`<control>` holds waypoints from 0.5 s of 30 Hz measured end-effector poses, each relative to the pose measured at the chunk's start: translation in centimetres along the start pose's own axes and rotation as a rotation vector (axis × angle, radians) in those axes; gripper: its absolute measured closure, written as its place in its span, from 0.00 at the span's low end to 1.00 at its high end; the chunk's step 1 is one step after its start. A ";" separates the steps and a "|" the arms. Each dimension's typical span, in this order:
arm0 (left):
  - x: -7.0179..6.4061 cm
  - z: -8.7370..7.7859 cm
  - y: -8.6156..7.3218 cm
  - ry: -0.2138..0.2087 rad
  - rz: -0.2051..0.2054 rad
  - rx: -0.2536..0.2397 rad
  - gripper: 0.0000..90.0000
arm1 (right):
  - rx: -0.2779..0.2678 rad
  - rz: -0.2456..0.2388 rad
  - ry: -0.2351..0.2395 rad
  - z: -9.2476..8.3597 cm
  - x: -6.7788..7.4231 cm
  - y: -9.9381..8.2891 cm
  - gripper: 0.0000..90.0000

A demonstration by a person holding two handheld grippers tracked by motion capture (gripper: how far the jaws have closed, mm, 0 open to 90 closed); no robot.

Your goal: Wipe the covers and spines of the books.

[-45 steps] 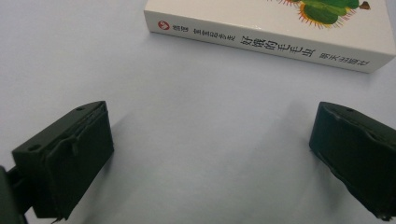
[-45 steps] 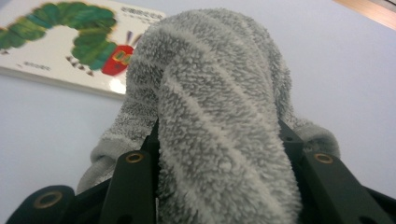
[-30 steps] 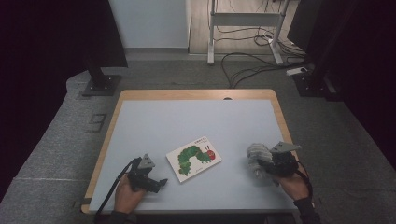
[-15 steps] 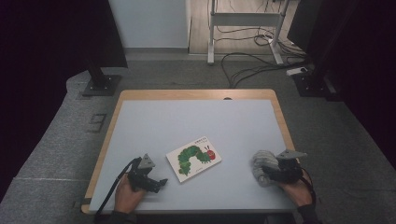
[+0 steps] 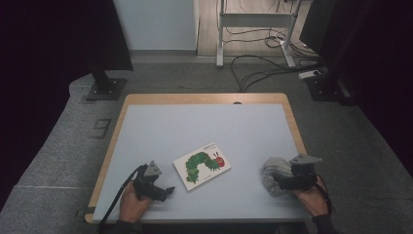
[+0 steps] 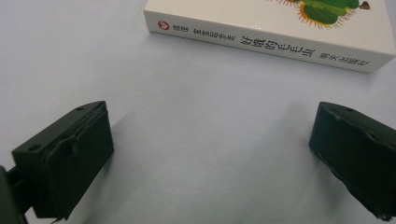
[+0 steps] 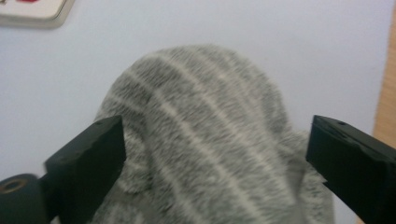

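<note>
Shifted slightly nearer the table's front edge since the earlier frames — right gripper (image 5: 281,184) and the grey striped cloth (image 5: 272,175) with it, right of the caterpillar book (image 5: 202,165). Jaws just been opening, now stood wide in the right gripper view, the bunched cloth (image 7: 210,149) lying between them with no pad seen pressing on it. Appeared released, or very nearly so, onto the pale table (image 5: 204,126) — well to the right of the book and close to the wooden border on that side.

Left gripper (image 5: 164,191) kept its place left of the book and a little nearer the person, held low in the left hand (image 5: 132,204). Jaws spread apart in the left gripper view, nothing between them but bare tabletop, the book's spine (image 6: 261,39) lying ahead, clear of both pads.

Book lay flat and closed, cover up, untouched by either tool.

Judged from the layout: setting-down of the cloth seemingly finished or in its last instant, with the right gripper yet to back off from the heap. Handling of the book not yet begun, left gripper aimed at its spine and apparently poised for it. Whether the cloth was meant to go on or beside the book — impossible to tell.
</note>
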State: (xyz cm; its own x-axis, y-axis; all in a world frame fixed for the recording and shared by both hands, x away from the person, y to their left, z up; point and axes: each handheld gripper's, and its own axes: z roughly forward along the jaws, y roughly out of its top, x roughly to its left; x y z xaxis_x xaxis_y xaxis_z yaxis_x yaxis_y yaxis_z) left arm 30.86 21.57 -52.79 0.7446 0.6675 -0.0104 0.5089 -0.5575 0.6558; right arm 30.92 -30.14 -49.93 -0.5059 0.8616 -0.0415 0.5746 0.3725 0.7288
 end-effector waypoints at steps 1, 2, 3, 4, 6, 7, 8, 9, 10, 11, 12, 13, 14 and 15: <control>0.0 0.0 0.0 -0.001 0.000 -0.001 0.00 | -0.003 0.001 -0.006 -0.1 0.0 0.1 0.00; 0.0 0.0 0.0 0.000 0.000 0.000 0.00 | -0.006 -0.001 -0.012 -0.2 -0.1 0.3 0.00; 0.0 0.0 0.0 -0.001 0.000 -0.001 0.00 | -0.010 -0.004 -0.017 -0.2 0.0 0.4 0.00; 0.0 0.0 0.0 -0.001 0.000 -0.001 0.00 | -0.014 -0.005 -0.020 -0.3 0.0 0.6 0.00; 0.0 0.0 0.0 -0.001 0.000 -0.001 0.00 | -0.019 -0.012 -0.018 -0.5 0.1 0.9 0.00; 0.0 0.0 0.0 -0.001 0.000 0.000 0.00 | -0.019 -0.016 -0.022 -0.5 0.2 1.0 0.00; 0.0 0.0 0.0 -0.001 0.000 -0.001 0.00 | -0.015 -0.023 -0.027 -0.5 0.3 1.2 0.00; 0.0 0.0 0.0 -0.001 0.000 -0.001 0.00 | -0.019 -0.028 -0.031 -0.5 0.4 1.4 0.00; 0.0 0.0 0.0 -0.001 0.000 -0.001 0.00 | -0.021 -0.031 -0.026 -0.5 0.5 1.5 0.00; 0.0 0.0 0.0 -0.001 0.000 -0.001 0.00 | -0.019 -0.034 -0.022 -0.5 0.6 1.7 0.00; 0.0 0.0 0.0 -0.001 0.000 -0.001 0.00 | -0.020 -0.038 -0.025 -0.4 0.8 1.8 0.00; 0.0 0.0 0.0 0.000 0.000 0.000 0.00 | -0.020 -0.041 -0.023 -0.4 0.9 2.0 0.00; 0.0 0.0 0.0 -0.001 0.000 -0.001 0.00 | -0.021 -0.045 -0.022 -0.3 1.0 2.1 0.00; 0.0 0.0 0.0 0.000 0.000 0.000 0.00 | -0.020 -0.048 -0.020 -0.3 1.1 2.3 0.00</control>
State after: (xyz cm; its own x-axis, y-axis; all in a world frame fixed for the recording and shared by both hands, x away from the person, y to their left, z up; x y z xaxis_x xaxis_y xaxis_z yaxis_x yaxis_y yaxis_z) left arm 30.87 21.57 -52.79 0.7445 0.6675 -0.0107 0.5091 -0.5573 0.6559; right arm 31.50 -28.47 -48.07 -0.5197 0.8496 -0.0903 0.5368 0.4069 0.7391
